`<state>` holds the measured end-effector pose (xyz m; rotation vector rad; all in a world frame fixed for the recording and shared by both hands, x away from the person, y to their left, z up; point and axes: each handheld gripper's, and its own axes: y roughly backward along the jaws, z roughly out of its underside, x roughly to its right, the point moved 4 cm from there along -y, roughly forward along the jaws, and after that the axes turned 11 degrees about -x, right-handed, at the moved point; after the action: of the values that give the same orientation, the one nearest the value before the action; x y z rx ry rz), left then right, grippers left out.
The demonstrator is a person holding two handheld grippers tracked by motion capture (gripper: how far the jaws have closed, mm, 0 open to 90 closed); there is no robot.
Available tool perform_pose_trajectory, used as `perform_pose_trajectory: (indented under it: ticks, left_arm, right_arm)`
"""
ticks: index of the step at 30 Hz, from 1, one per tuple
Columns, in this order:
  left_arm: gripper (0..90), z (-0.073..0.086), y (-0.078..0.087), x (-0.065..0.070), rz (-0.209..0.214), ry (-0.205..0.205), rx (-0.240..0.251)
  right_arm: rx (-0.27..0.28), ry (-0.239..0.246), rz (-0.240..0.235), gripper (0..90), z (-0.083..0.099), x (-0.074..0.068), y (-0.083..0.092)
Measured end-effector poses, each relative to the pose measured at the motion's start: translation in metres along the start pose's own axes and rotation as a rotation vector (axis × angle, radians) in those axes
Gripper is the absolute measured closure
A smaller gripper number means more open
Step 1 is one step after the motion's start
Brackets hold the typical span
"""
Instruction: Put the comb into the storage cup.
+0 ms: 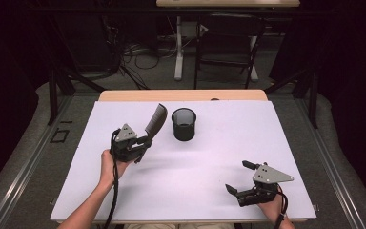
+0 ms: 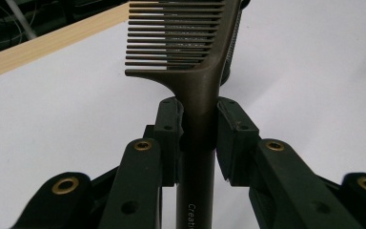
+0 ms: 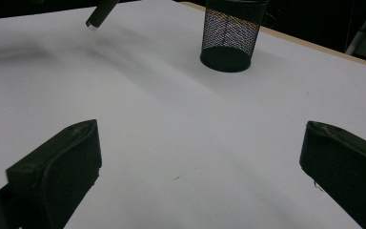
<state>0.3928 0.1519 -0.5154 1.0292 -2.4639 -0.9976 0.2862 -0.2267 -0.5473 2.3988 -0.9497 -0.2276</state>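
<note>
From the high view, the left gripper [image 1: 140, 143] is raised over the white table sheet [image 1: 219, 157] with a dark brown plastic comb [image 1: 155, 119] clamped in its jaws; the comb slants up and away toward the round black wire-mesh cup [image 1: 184, 124], its toothed head just left of the cup's rim and apart from it. The left gripper view gives what that camera cannot — both pads [image 2: 169, 125] pressing the comb's handle [image 2: 199, 124] from either side just below the head, the teeth [image 2: 171, 38] pointing to that view's left, and pale lettering low on the handle, too cut off to read. The mesh cup peeks out behind the comb's spine there.

The right gripper [image 1: 240, 179] lies low near the sheet's near right corner, well apart from the cup, its jaws spread wide and holding nothing. Its own view shows the bare white sheet between the two pads [image 3: 71, 157], the cup's mesh wall and solid base [image 3: 228, 36] standing upright farther off, and — at upper left — the butt end of the comb's handle [image 3: 100, 13] hanging above the sheet.
</note>
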Motion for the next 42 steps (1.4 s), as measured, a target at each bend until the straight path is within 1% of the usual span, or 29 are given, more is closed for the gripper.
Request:
perform_pose_trajectory:
  ticks: [8,9,10,11,13,15,16,18,21,23,28,33,35,42]
  left_arm:
    - [72.5,-0.007,0.001,-0.001,0.0,0.005,0.028]
    - [72.5,-0.009,0.001,-0.001,0.001,0.007,0.038]
    - [72.5,-0.009,0.001,-0.001,0.001,0.007,0.038]
    - [72.5,-0.011,0.002,-0.002,0.0,0.014,0.055]
    - [72.5,-0.013,0.003,-0.003,0.003,0.015,0.063]
    - [72.5,-0.014,0.004,-0.004,0.001,0.015,0.07]
    - [72.5,-0.015,0.004,-0.005,0.001,0.022,0.078]
    - [72.5,-0.016,0.004,-0.006,0.001,0.02,0.078]
    - [72.5,-0.019,0.001,-0.007,0.002,0.028,0.092]
    - [72.5,-0.022,0.0,-0.008,0.01,0.032,0.096]
    - [72.5,-0.028,-0.001,-0.009,0.004,0.032,0.112]
    - [72.5,-0.032,-0.003,-0.009,0.004,0.034,0.114]
    - [72.5,-0.034,-0.005,-0.01,0.01,0.042,0.118]
    - [72.5,-0.038,-0.004,-0.012,0.005,0.046,0.125]
  right_arm:
    - [-0.004,0.002,0.002,0.0,0.0,0.0,-0.001]
    - [-0.008,0.0,-0.002,0.0,0.0,-0.001,-0.002]
    - [-0.008,0.0,-0.002,0.0,0.0,-0.001,-0.002]
    - [-0.008,0.0,-0.001,0.0,0.0,-0.001,-0.002]
    - [-0.009,0.004,0.001,0.0,0.0,0.0,-0.003]
    - [-0.013,-0.005,0.002,0.0,0.001,0.001,-0.002]
    - [-0.01,-0.001,0.005,0.0,0.001,0.001,-0.002]
    - [-0.008,-0.003,0.01,0.0,0.001,0.002,-0.001]
    - [-0.008,-0.005,0.011,0.0,0.001,0.002,-0.001]
    - [-0.01,-0.004,0.009,0.0,0.001,0.002,-0.001]
    - [-0.003,-0.008,0.015,0.0,0.001,0.003,0.001]
    - [-0.003,-0.007,0.011,0.0,0.001,0.003,0.0]
    - [-0.007,-0.008,0.008,0.0,0.001,0.003,0.0]
    - [-0.01,-0.008,0.005,0.0,0.002,0.002,0.0]
